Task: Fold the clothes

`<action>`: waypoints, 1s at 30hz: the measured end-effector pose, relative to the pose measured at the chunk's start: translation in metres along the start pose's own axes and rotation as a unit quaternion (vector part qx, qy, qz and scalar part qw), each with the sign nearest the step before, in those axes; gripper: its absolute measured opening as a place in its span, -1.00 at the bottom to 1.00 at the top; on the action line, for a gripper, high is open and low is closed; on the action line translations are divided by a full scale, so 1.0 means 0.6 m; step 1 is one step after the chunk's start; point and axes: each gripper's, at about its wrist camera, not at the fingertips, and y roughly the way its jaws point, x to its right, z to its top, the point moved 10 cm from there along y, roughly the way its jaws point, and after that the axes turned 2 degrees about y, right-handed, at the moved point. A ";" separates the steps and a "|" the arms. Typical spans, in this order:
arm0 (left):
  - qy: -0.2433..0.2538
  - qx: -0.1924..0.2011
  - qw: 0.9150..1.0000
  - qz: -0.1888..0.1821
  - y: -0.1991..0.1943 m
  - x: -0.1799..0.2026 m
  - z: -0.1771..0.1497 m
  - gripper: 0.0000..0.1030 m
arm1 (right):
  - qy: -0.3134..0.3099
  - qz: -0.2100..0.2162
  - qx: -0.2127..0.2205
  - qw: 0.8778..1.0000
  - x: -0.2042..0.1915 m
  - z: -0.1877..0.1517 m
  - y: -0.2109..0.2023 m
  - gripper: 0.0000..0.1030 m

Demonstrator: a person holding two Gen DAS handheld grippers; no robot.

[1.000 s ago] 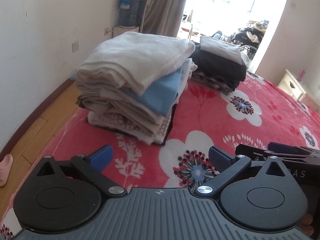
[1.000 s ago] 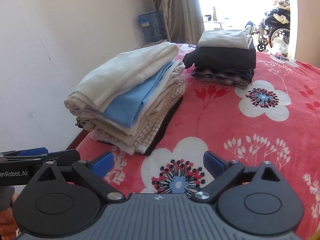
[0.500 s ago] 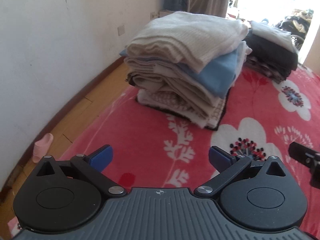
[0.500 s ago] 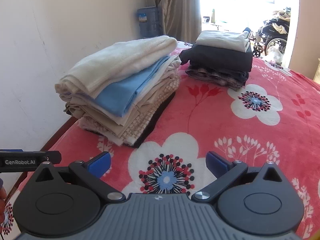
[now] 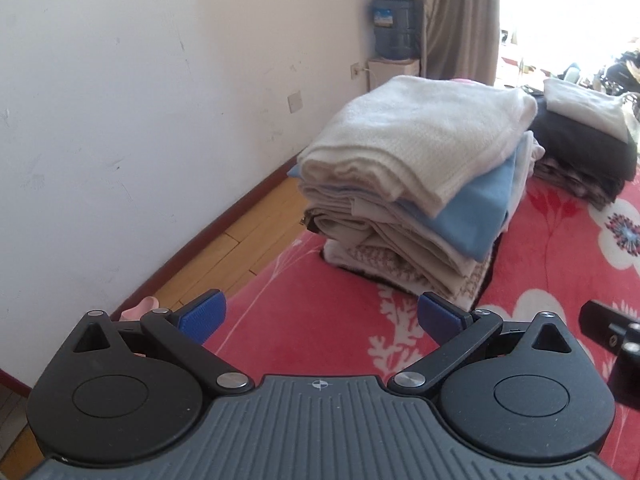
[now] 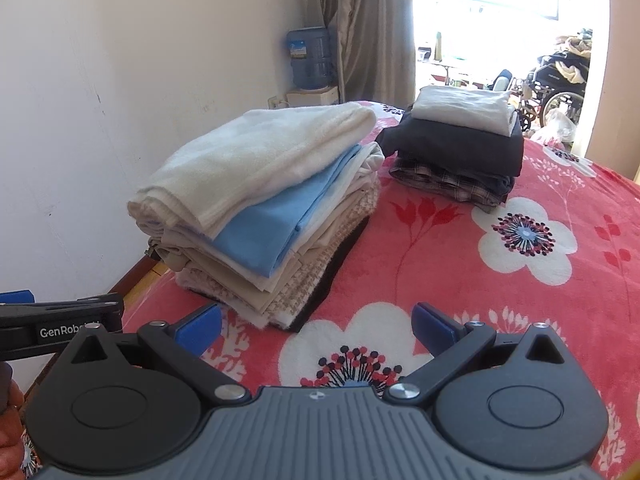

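With both the left hand-held gripper and right hand-held gripper spread apart and empty, two folded stacks, the pale stack just ahead and the dark stack beyond, suggest folding is largely done, no loose garment showing.

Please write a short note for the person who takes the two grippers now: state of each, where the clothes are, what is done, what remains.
Left gripper: jaws open, holding nothing, above the red floral blanket.
Right gripper: jaws open, holding nothing.
Near stack of folded clothes, cream towel on top, lies by the wall-side edge of the blanket.
Far stack, dark with a white piece on top, lies behind it.
Done: both stacks are folded.
Left: no unfolded garment is in view.
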 end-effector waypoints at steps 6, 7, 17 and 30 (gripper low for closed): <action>0.001 0.001 1.000 0.022 -0.002 -0.007 -0.001 0.99 | -0.015 0.005 -0.002 1.000 -0.016 0.004 0.007 1.00; 0.002 0.000 1.000 0.023 -0.002 -0.008 -0.004 0.99 | -0.014 0.005 -0.003 1.000 -0.016 0.004 0.008 1.00; 0.003 -0.018 1.000 0.016 0.001 -0.001 -0.046 0.99 | -0.021 -0.001 -0.015 1.000 -0.006 -0.024 0.010 1.00; 0.009 -0.012 0.999 0.039 -0.002 -0.007 -0.050 0.99 | -0.025 -0.002 -0.004 1.000 0.000 -0.016 -0.003 1.00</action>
